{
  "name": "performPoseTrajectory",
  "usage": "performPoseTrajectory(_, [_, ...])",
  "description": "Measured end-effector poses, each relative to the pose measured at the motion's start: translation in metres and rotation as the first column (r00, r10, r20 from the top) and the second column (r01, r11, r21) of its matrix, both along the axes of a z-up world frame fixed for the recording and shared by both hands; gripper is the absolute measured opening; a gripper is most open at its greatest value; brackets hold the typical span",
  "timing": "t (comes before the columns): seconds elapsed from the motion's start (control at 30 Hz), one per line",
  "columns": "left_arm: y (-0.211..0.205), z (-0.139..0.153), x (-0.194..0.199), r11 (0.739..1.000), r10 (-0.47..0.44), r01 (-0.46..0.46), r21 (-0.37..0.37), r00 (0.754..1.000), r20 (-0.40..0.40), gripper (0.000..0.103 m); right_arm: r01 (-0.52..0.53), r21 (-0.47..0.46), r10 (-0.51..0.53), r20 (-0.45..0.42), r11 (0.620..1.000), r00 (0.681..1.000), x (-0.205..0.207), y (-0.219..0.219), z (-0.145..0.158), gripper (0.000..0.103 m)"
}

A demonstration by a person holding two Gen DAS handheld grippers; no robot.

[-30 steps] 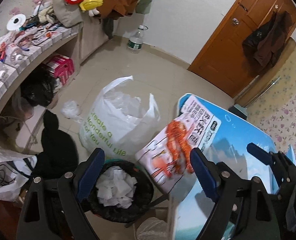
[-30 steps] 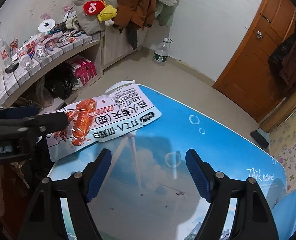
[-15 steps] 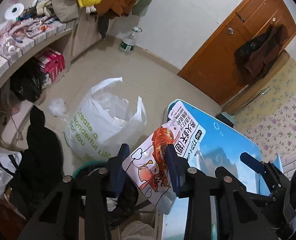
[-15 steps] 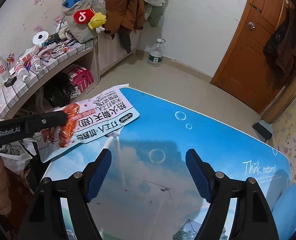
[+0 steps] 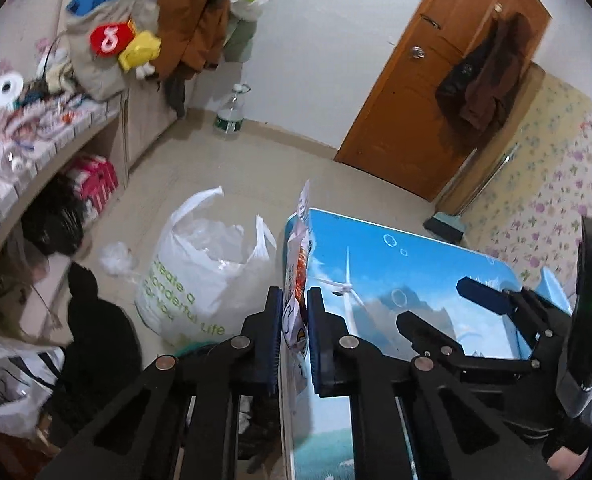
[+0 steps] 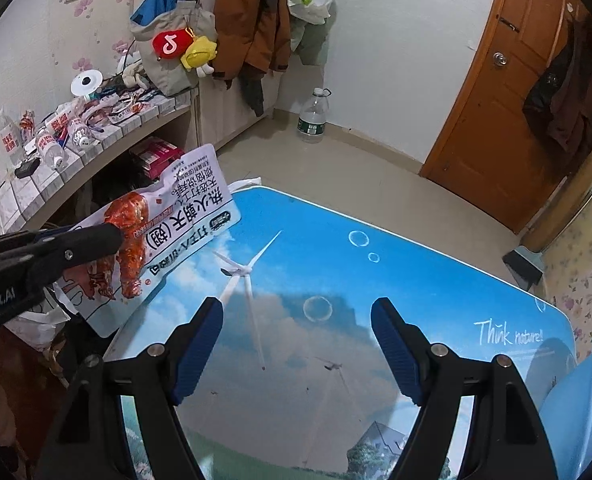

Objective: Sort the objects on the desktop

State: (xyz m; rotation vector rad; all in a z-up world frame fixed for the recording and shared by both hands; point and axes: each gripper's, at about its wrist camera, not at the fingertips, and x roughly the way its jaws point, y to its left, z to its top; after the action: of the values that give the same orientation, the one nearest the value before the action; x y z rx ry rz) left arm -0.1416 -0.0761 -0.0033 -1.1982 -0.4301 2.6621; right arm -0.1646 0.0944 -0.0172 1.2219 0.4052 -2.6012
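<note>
A white snack packet (image 6: 163,240) with red food pictures and black Chinese print is pinched between the blue pads of my left gripper (image 5: 294,312), which is shut on it. The packet (image 5: 298,264) shows edge-on in the left wrist view, lifted at the left edge of the blue picture-printed table (image 5: 396,276). In the right wrist view the left gripper (image 6: 107,236) holds the packet above the table's left corner. My right gripper (image 6: 296,340) is open and empty above the table (image 6: 316,280).
A white plastic bag (image 5: 203,272) stands on the floor left of the table, with a black bin partly hidden below my left gripper. A cluttered shelf (image 6: 95,120) runs along the left wall. A water bottle (image 6: 314,118) and a wooden door (image 6: 508,92) are at the back.
My left gripper closed on the snack packet and lifted it off the table edge, turning it edge-on. The right gripper stayed open and tilted slightly up.
</note>
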Motion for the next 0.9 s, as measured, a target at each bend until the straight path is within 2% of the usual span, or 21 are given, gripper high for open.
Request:
performPoseTrajectory(0.2, [0.017, 0.016, 0.018, 0.998, -0.035, 0.034, -0.044, 0.999, -0.032, 0.011, 0.028, -0.046, -0.029, -0.024, 0.999, 0.999, 0.011, 0.016, 0.018, 0.078])
performPoseTrajectory(0.4, [0.044, 0.021, 0.038, 0.992, -0.092, 0.087, -0.094, 0.995, -0.048, 0.01, 0.091, -0.226, -0.095, -0.007, 0.97, 0.995, 0.017, 0.046, 0.04, 0.078])
performPoseTrajectory(0.47, [0.053, 0.02, 0.044, 0.988, -0.107, 0.101, -0.115, 0.993, -0.049, 0.011, 0.122, -0.319, -0.113, 0.048, 0.94, 0.992, 0.015, 0.057, 0.044, 0.078])
performPoseTrajectory(0.57, [0.066, 0.017, 0.055, 0.982, -0.129, 0.122, -0.142, 0.99, -0.047, 0.01, 0.187, -0.455, -0.102, 0.205, 0.871, 0.974, 0.006, 0.068, 0.037, 0.078])
performPoseTrajectory(0.63, [0.078, 0.015, 0.062, 0.975, -0.154, 0.143, -0.169, 0.987, -0.05, 0.01, 0.212, -0.482, -0.094, 0.256, 0.85, 0.962, 0.003, 0.068, 0.033, 0.078])
performPoseTrajectory(0.9, [0.1, 0.01, 0.073, 0.96, -0.213, 0.202, -0.193, 0.976, -0.038, 0.01, 0.239, -0.44, -0.084, 0.344, 0.866, 0.935, -0.008, 0.066, 0.009, 0.078])
